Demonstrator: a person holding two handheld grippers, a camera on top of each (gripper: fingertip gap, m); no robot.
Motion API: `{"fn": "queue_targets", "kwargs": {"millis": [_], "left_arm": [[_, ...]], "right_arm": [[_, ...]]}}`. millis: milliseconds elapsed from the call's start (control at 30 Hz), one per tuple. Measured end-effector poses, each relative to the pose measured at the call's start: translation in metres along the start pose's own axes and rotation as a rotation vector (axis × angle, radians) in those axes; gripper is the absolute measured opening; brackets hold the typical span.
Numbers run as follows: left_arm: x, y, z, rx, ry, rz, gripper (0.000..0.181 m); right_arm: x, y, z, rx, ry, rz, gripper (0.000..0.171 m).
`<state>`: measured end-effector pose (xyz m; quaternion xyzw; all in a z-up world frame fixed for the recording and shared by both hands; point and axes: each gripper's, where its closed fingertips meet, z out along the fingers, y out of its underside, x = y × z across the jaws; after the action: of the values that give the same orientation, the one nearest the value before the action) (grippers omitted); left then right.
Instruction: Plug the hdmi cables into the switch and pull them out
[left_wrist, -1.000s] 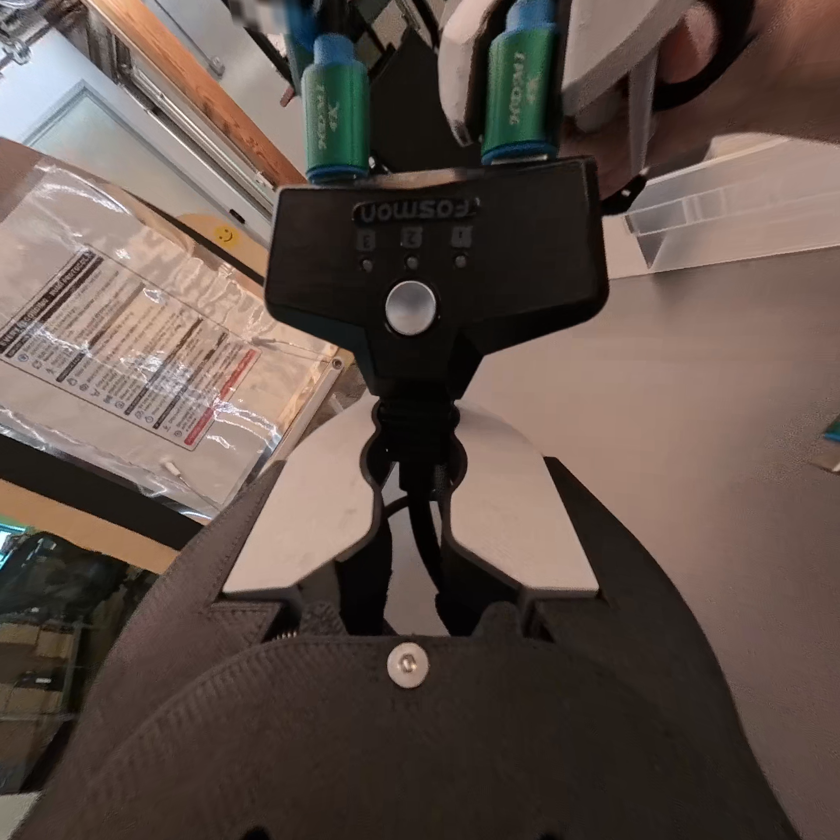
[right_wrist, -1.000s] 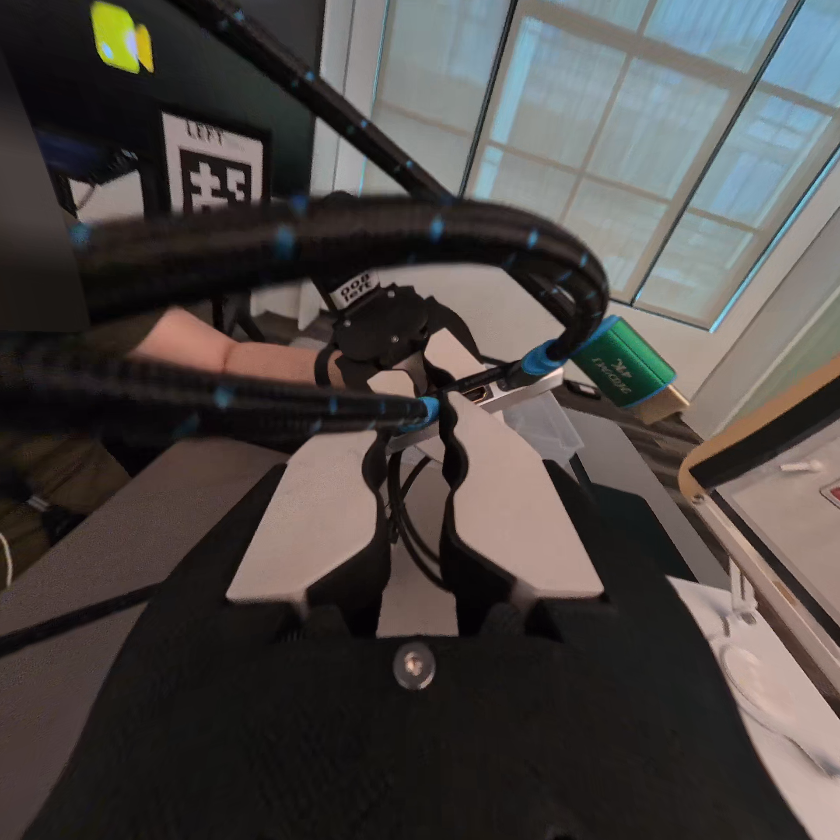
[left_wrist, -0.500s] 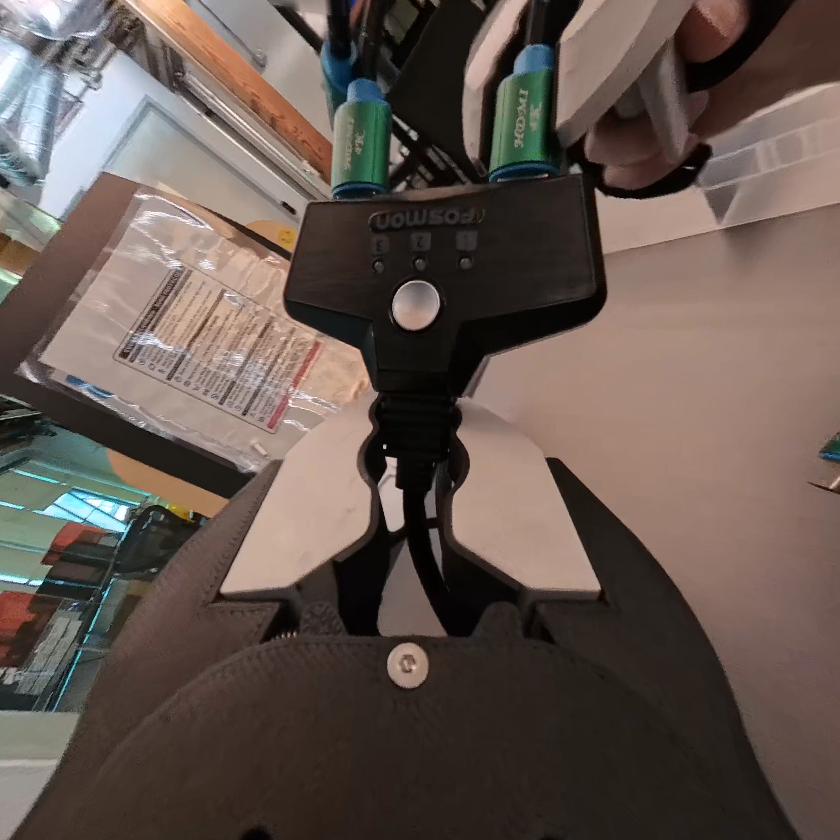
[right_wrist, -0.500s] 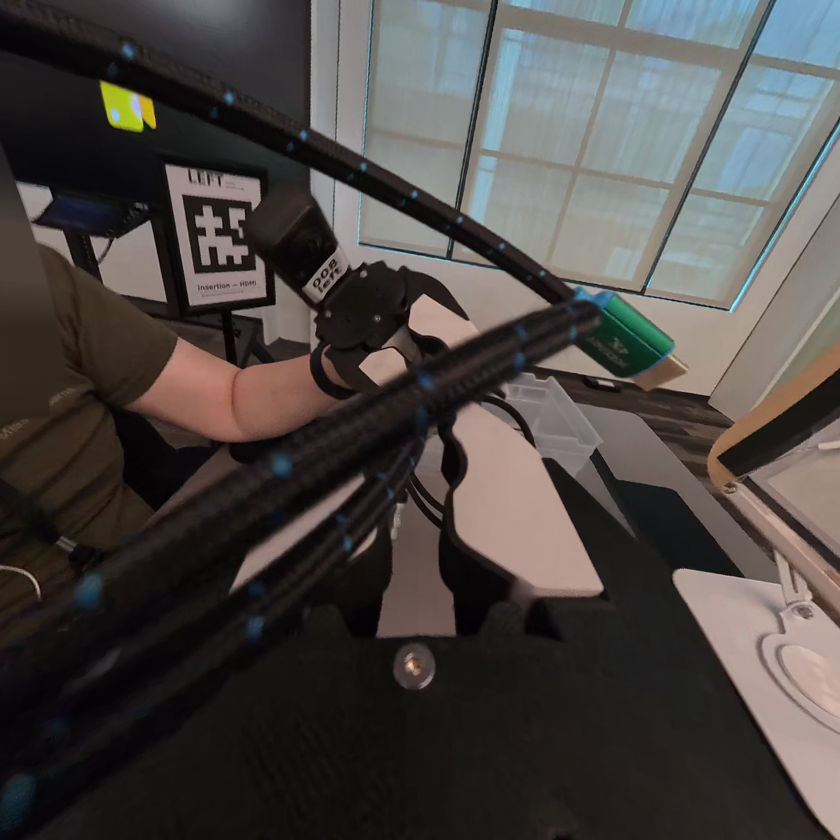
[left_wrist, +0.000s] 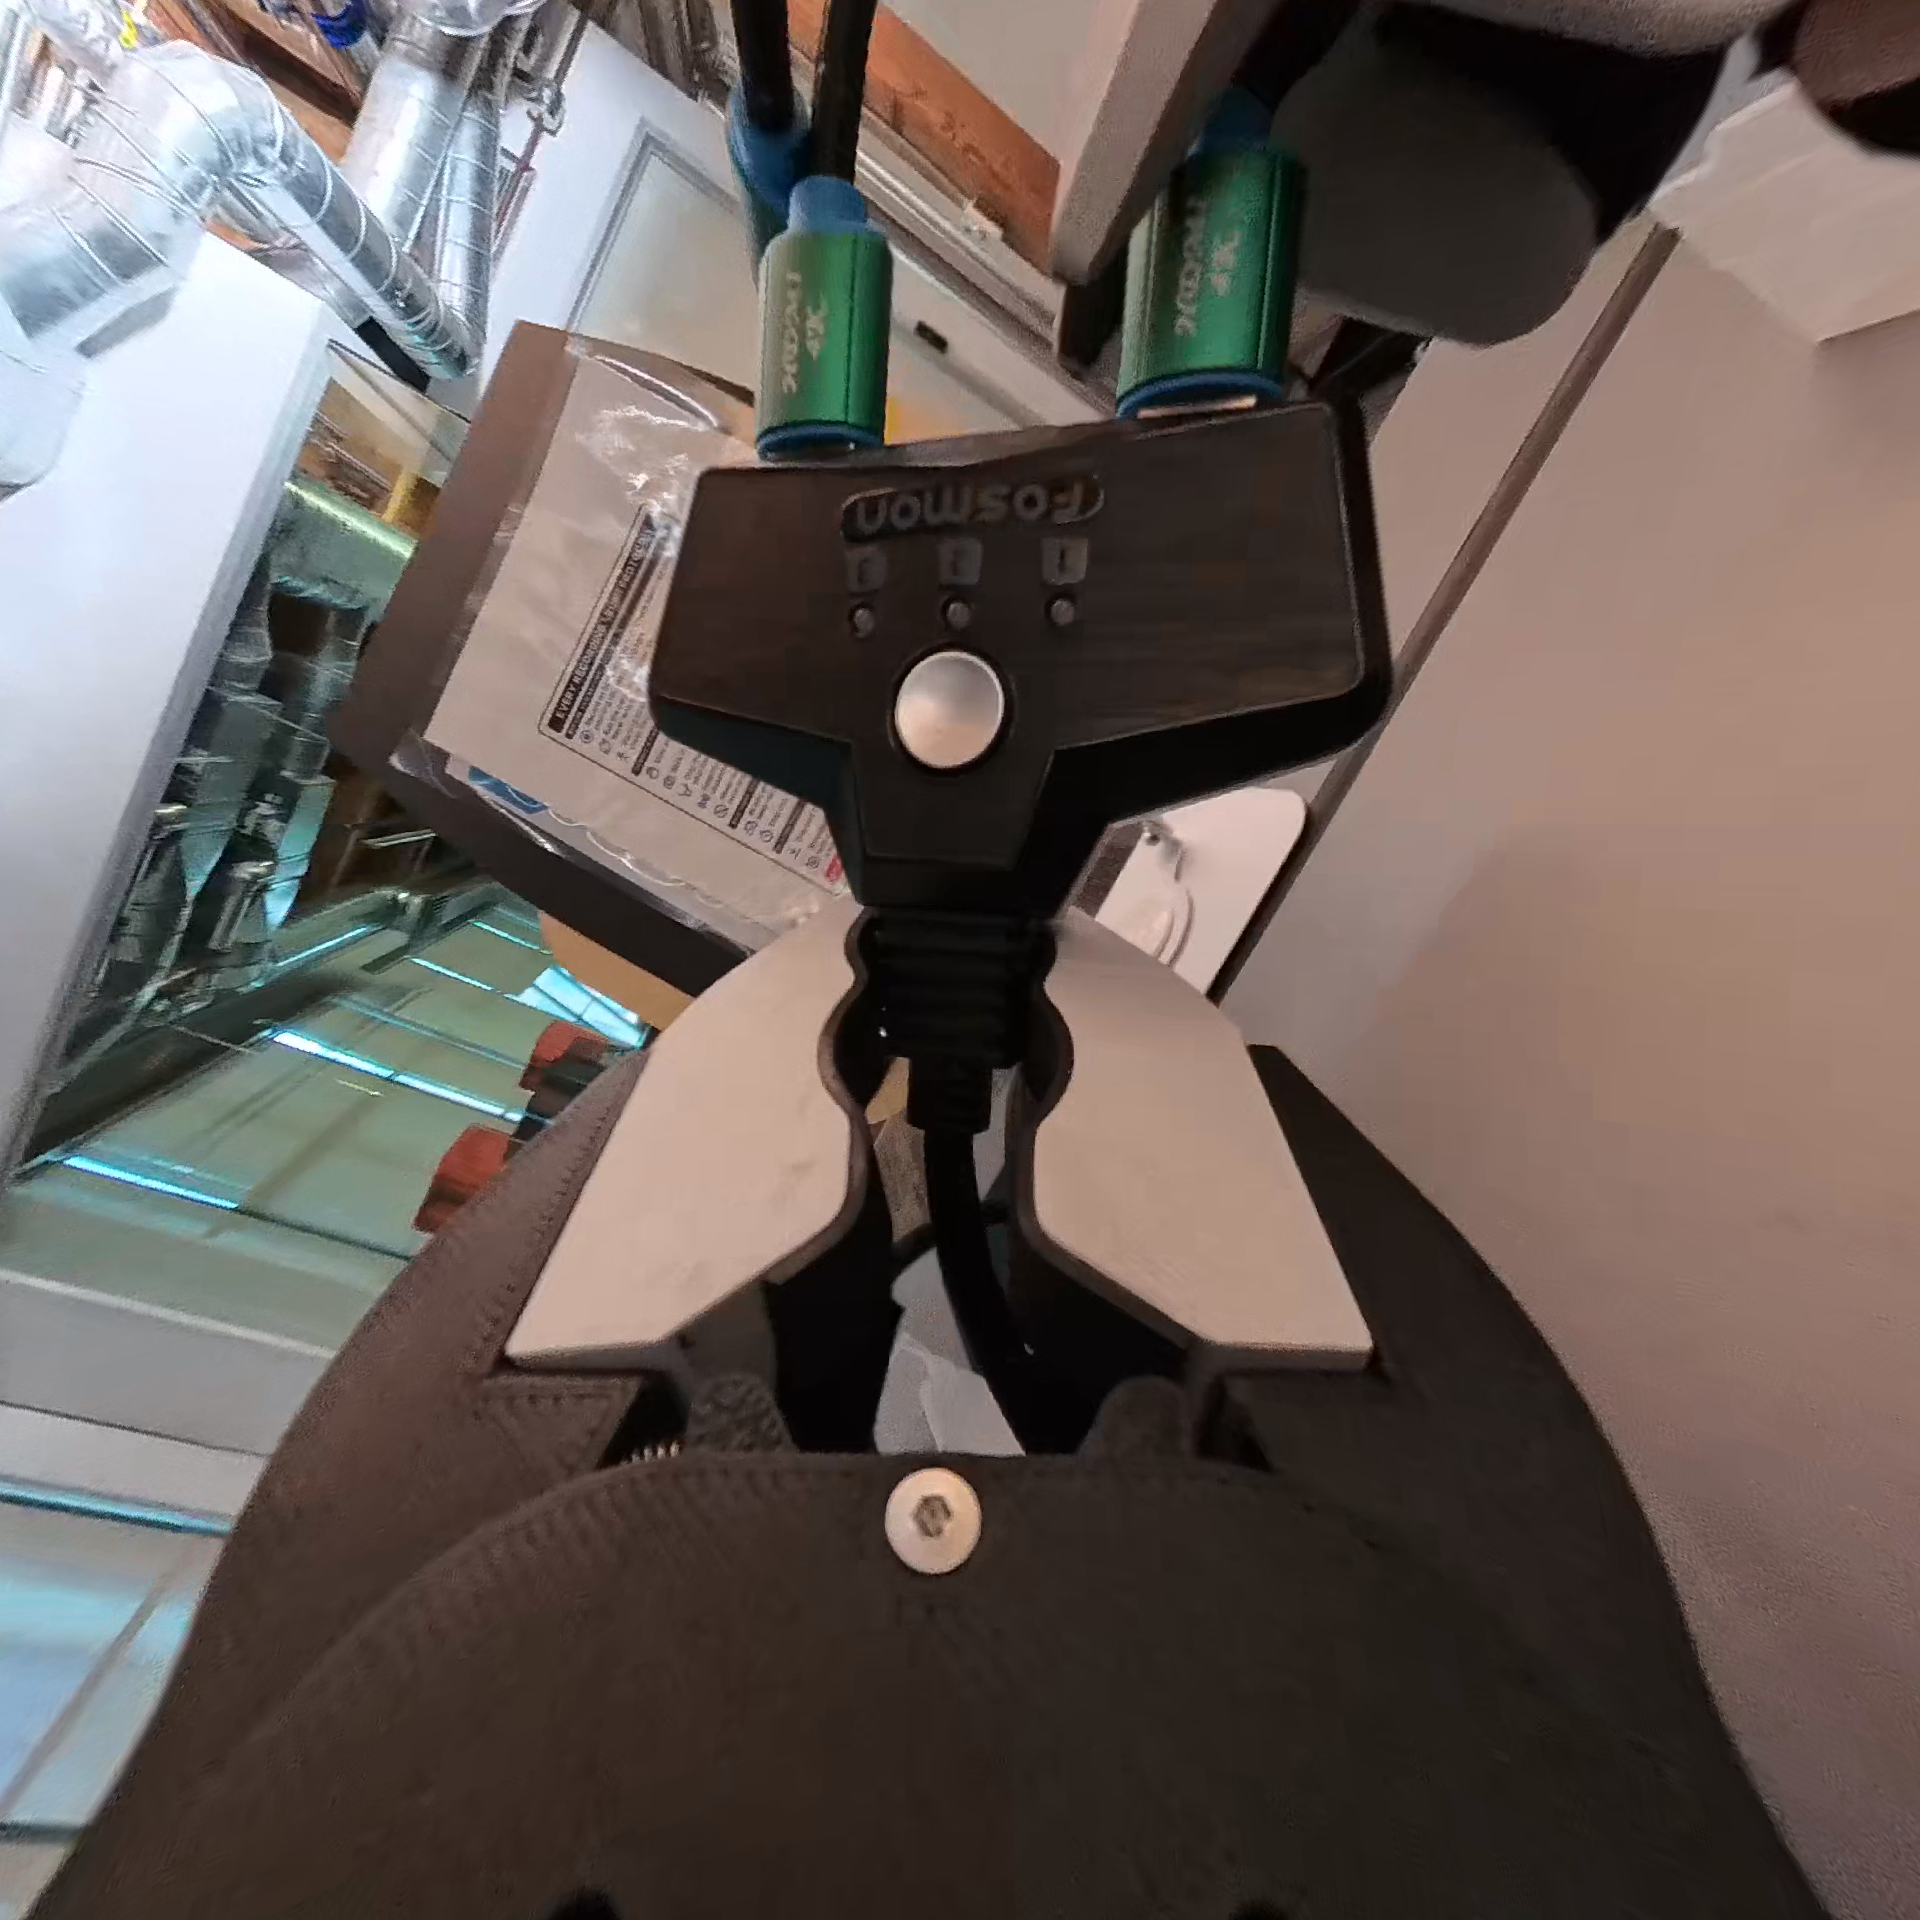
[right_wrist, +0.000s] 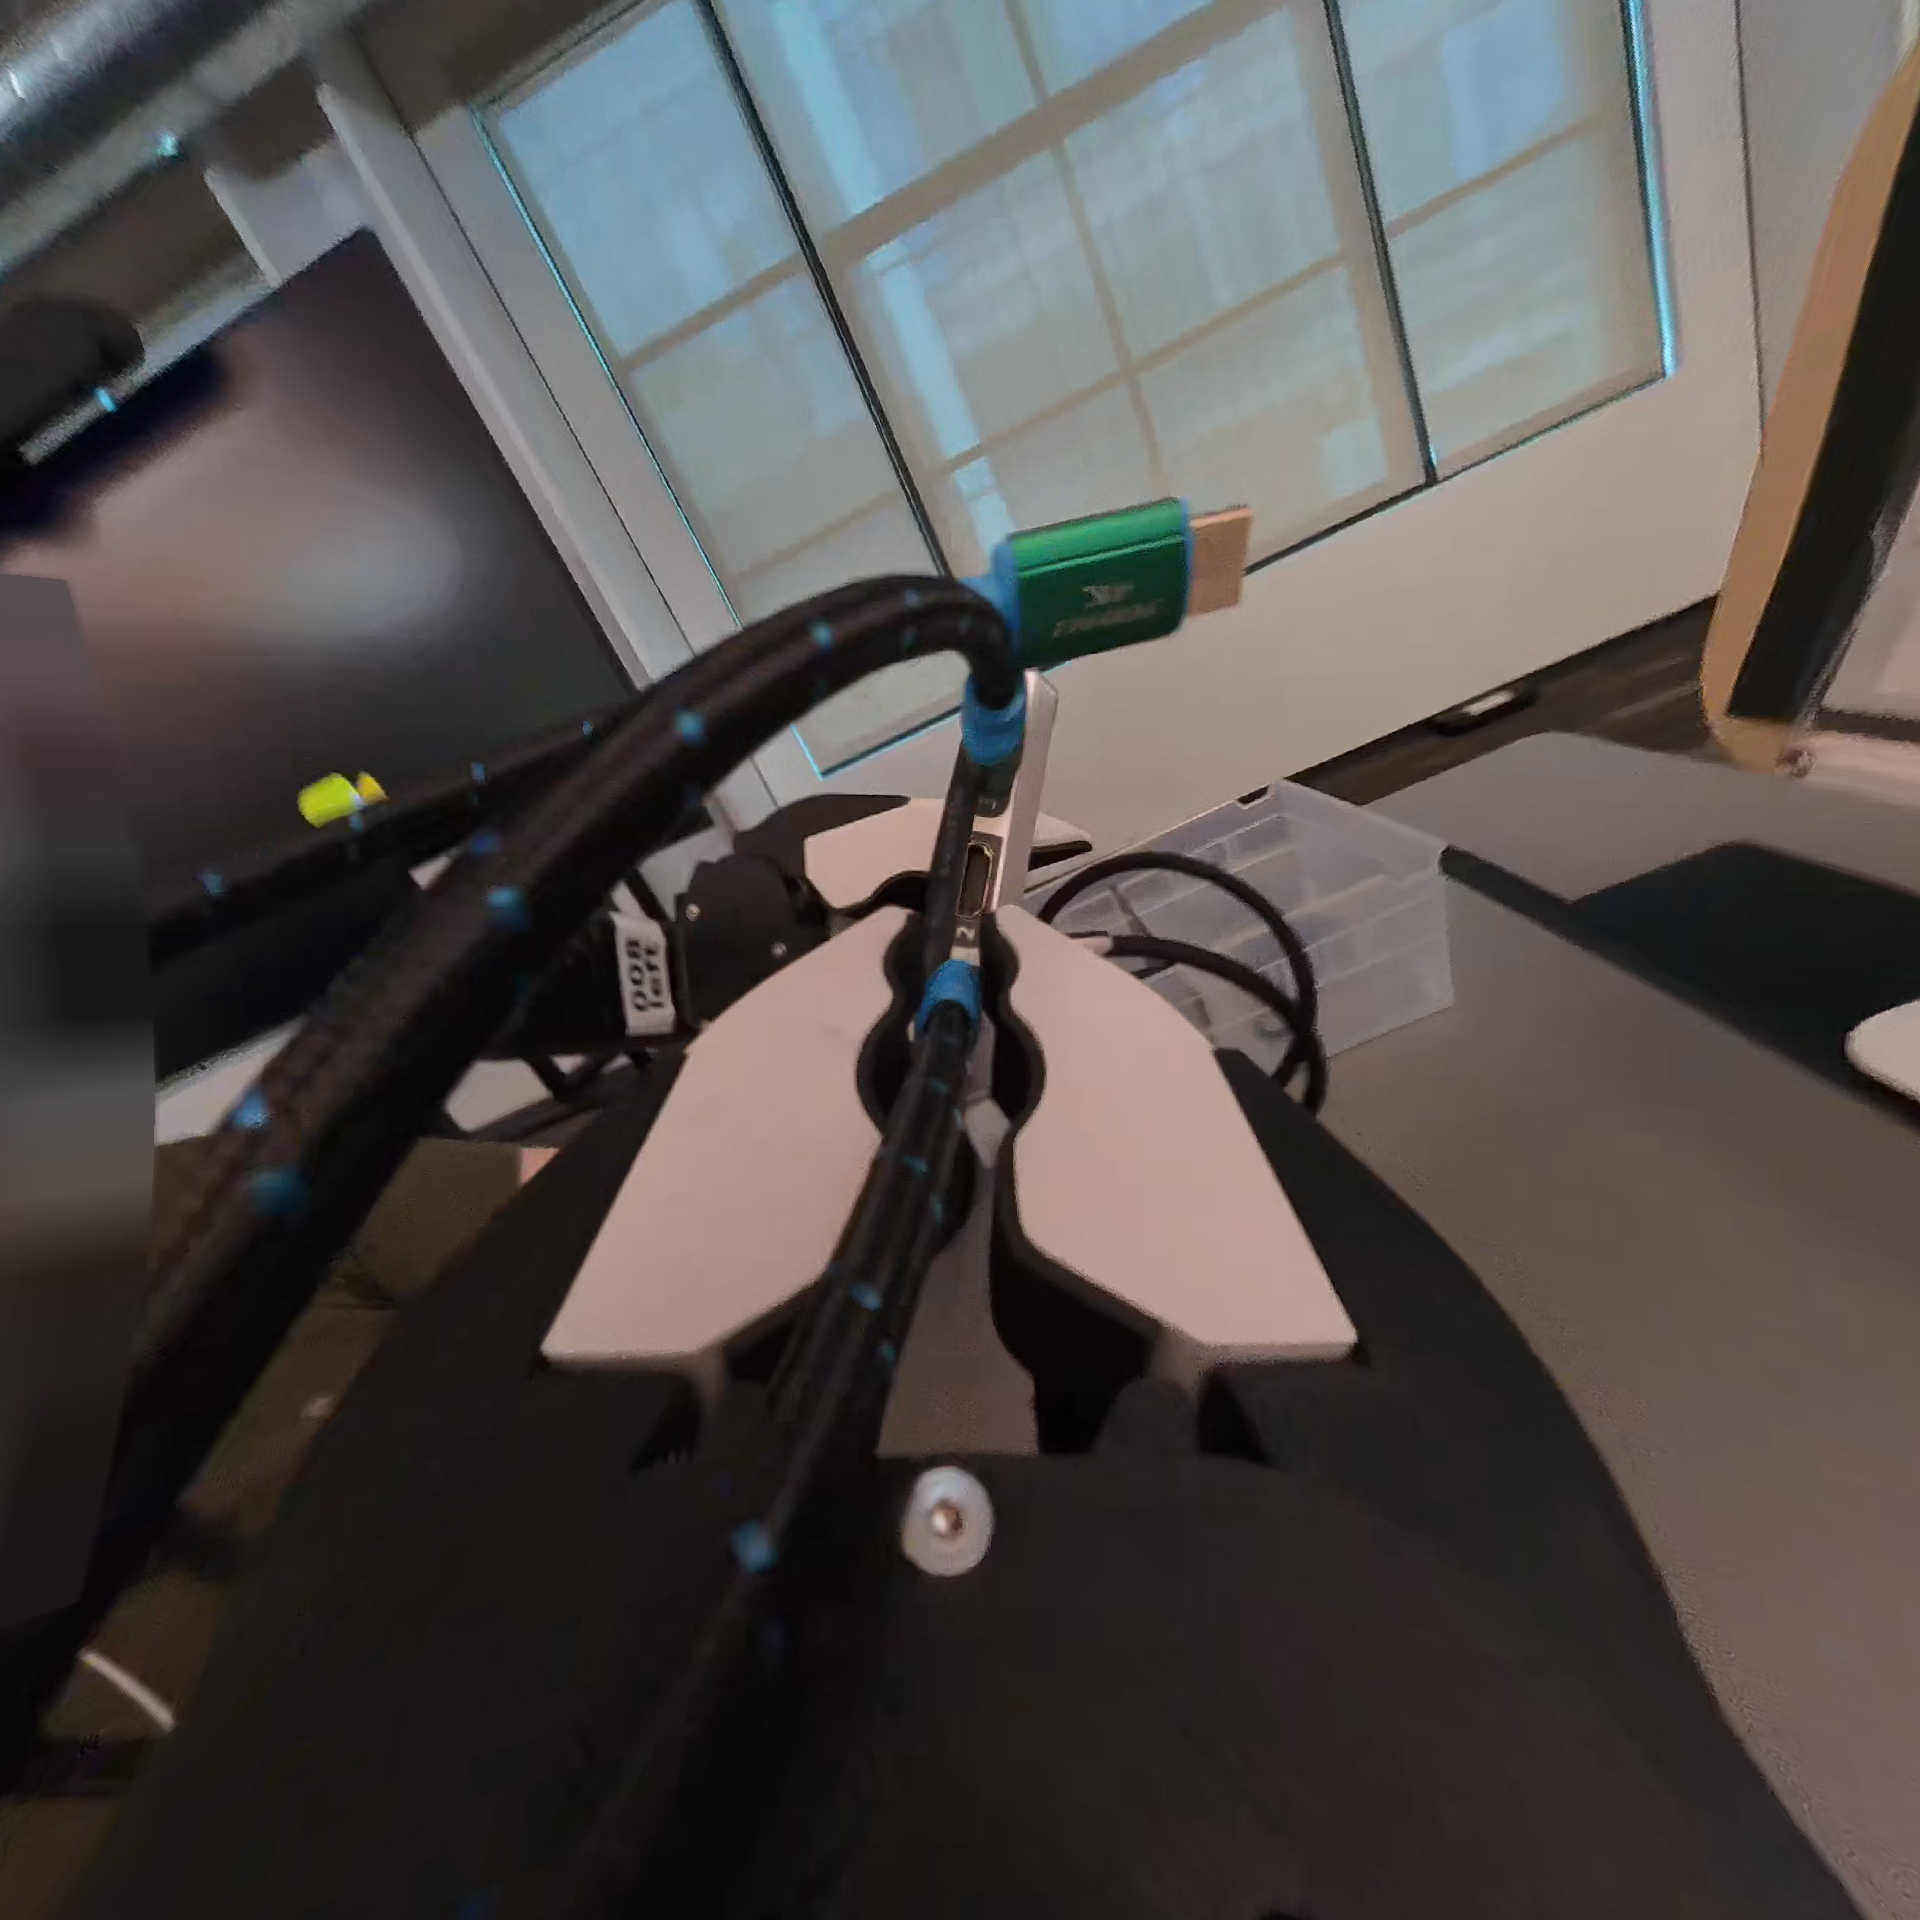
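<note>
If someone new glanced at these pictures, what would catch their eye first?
The black switch, held by its ribbed neck in the left tongs, with two green plugs in its far edge. Then the loose green plug against the window, above the right tongs.

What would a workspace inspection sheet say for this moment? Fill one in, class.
Surface: grey table.
Job's things: black HDMI switch held off the table; gripped HDMI plug and second HDMI plug in its ports; loose HDMI plug unplugged, in the air.
Clutter: clear plastic box; bagged printed sheet.
Grippers: left gripper shut on the switch's neck; right gripper shut on the gripped HDMI plug.
Cables: braided black cables arcing over the right gripper.
Surroundings: window; metal duct.
</note>
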<state>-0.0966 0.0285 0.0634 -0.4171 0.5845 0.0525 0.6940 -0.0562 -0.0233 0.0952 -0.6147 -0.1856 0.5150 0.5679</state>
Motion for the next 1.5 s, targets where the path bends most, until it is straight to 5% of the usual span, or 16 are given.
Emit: {"fn": "queue_targets", "kwargs": {"millis": [667, 1500], "left_arm": [[0.011, 0.006, 0.005, -0.033, 0.079, -0.011, 0.023], [0.001, -0.001, 0.002, 0.017, 0.046, -0.057, 0.023]], "right_arm": [[0.001, 0.023, -0.010, -0.225, 0.056, -0.059, 0.013], [-0.003, 0.014, -0.008, -0.163, 0.007, -0.079, 0.013]]}}
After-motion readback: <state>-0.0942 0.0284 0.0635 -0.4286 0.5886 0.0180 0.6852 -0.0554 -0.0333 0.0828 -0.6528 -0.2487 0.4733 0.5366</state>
